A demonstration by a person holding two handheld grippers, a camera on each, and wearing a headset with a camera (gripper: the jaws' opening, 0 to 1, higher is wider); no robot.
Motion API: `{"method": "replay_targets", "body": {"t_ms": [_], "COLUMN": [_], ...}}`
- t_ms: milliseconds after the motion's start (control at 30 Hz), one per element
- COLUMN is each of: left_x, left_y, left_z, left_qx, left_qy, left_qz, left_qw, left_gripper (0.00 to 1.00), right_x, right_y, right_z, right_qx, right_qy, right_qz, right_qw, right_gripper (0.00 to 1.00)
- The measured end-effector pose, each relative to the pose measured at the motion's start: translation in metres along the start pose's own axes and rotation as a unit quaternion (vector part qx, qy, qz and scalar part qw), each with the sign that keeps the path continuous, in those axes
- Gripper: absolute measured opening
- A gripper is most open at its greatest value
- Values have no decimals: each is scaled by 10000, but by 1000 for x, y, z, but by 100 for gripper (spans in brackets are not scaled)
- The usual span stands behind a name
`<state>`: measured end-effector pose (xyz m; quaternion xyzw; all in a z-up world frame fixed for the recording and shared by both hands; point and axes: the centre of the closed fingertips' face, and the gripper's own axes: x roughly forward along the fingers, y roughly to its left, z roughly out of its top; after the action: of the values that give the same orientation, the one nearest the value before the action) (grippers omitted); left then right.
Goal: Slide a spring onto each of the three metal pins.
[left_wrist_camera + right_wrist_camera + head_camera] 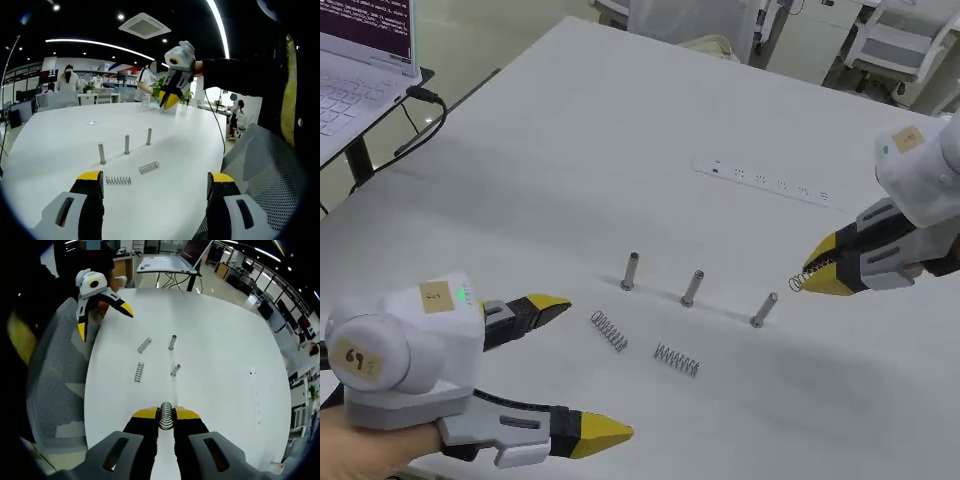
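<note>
Three short metal pins (631,270) (693,287) (763,309) stand upright in a row on the white table (570,150). Two loose springs (609,330) (677,360) lie flat just in front of them. My right gripper (830,268) hovers to the right of the rightmost pin, shut on a third spring (798,280), which also sits between its tips in its own view as the spring (166,415). My left gripper (582,368) is at the near left, open and holding nothing. Its own view shows the pins (127,144) and both springs (118,180) (148,167) ahead of it.
A white power strip (765,181) lies on the table behind the pins. A laptop (360,50) with a cable stands on a side stand at the far left. A mesh chair (260,165) is at the table's near edge. Office chairs stand at the far end.
</note>
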<state>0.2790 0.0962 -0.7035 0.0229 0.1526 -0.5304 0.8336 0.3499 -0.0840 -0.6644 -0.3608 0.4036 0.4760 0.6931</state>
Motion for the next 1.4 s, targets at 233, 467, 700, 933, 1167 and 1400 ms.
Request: {"method": "replay_targets", "body": {"t_ms": [233,467,700,933,1167,1400], "left_x": [-3,-4,-4,-5,-6,-6], "left_y": [3,2,3,5,6,8], "left_z": [0,-4,-5,-6,-8,-8], "left_qx": [-9,-2,-9,-14,-12,-37], "left_qy": [-21,18,26,46,92,74], "left_qz": [36,19,39,67,83,67], "left_qw": [10000,10000,10000,10000,9999,9999], "left_gripper": [82,81,79,79,77,76], "right_x": [13,29,41,48,54,56], "right_y": [-15,-23,-24,-27,-27,-28], "right_z": [-5,-16,-21,-25,-30,-31], "right_qx": [-27,-68,-117,-105,-115,-130], "right_qy": [330,682,873,908,969,1007], "right_qz": [138,288,410,460,508,525], "right_qw": [9994,9972,9953,9948,9939,9934], "right_gripper": [8,8,8,8,8,8]}}
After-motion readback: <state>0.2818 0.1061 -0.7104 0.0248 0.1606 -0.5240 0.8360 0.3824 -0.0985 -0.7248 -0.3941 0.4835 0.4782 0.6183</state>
